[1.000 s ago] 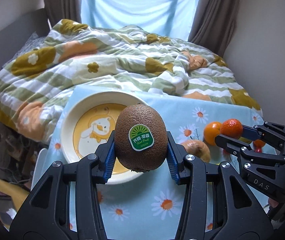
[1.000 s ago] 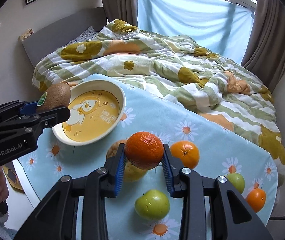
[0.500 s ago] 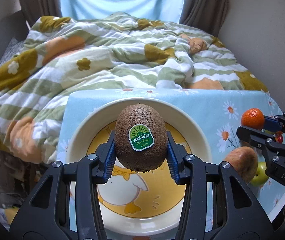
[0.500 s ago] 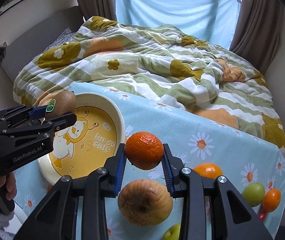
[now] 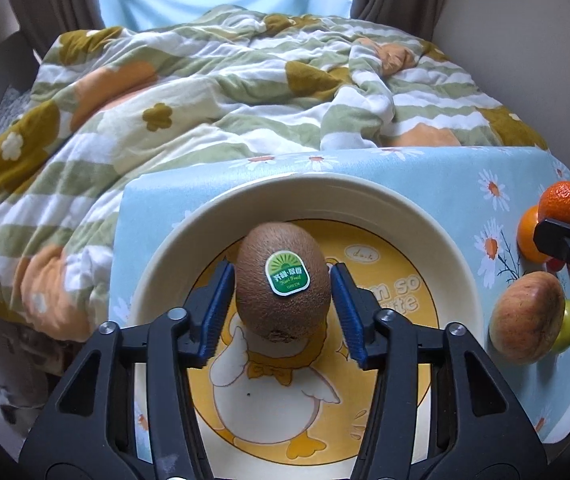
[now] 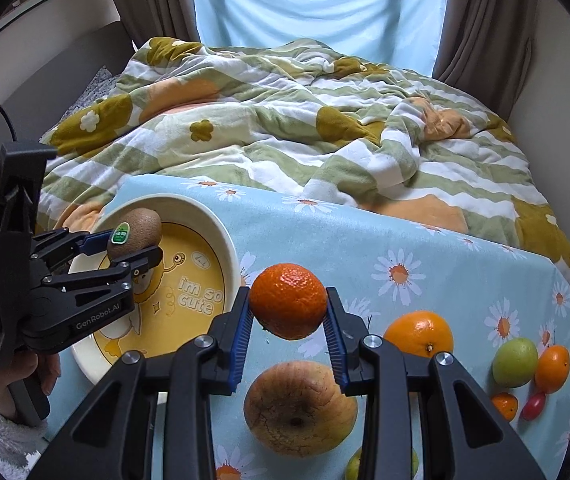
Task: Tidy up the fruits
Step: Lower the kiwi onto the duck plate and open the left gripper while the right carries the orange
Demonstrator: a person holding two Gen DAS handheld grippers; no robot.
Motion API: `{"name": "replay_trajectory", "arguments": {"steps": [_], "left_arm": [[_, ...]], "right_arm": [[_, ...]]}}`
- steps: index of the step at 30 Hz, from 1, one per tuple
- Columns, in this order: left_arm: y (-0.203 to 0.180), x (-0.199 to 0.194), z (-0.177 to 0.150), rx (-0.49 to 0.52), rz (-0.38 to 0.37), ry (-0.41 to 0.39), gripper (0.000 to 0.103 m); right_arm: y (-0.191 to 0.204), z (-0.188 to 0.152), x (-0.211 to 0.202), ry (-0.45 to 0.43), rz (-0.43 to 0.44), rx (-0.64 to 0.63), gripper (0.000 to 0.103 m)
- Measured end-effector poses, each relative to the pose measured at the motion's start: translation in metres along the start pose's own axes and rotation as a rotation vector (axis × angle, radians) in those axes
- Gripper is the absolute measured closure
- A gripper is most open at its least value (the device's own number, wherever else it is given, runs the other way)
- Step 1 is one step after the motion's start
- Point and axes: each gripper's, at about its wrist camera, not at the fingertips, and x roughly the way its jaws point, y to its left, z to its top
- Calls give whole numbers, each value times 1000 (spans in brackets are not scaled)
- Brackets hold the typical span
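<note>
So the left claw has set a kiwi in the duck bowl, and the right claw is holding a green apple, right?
Not quite. The right claw holds an orange, as the right wrist view shows. The rest stands: the left claw has the kiwi in the duck bowl.

The counter wore a light blue cloth with daisies. A big cream plate with a yellow duck sat on its left side. Near the front lay a large brown apple. To the right sat an orange, a green apple, a small orange and a tiny red tomato.
</note>
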Motion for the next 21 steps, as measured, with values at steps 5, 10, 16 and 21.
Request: {"name": "replay_trajectory", "arguments": {"steps": [5, 10, 16, 21], "left_arm": [[2, -18, 0, -31, 1, -45, 0], [4, -32, -9, -67, 21, -32, 0], [11, -55, -27, -137, 34, -25, 0], [11, -66, -42, -161, 48, -5, 0]], "right_arm": [[-1, 4, -2, 8, 19, 4, 71], [2, 9, -3, 15, 54, -30, 71], [18, 19, 2, 23, 116, -111, 71], [37, 27, 16, 29, 142, -187, 71]]}}
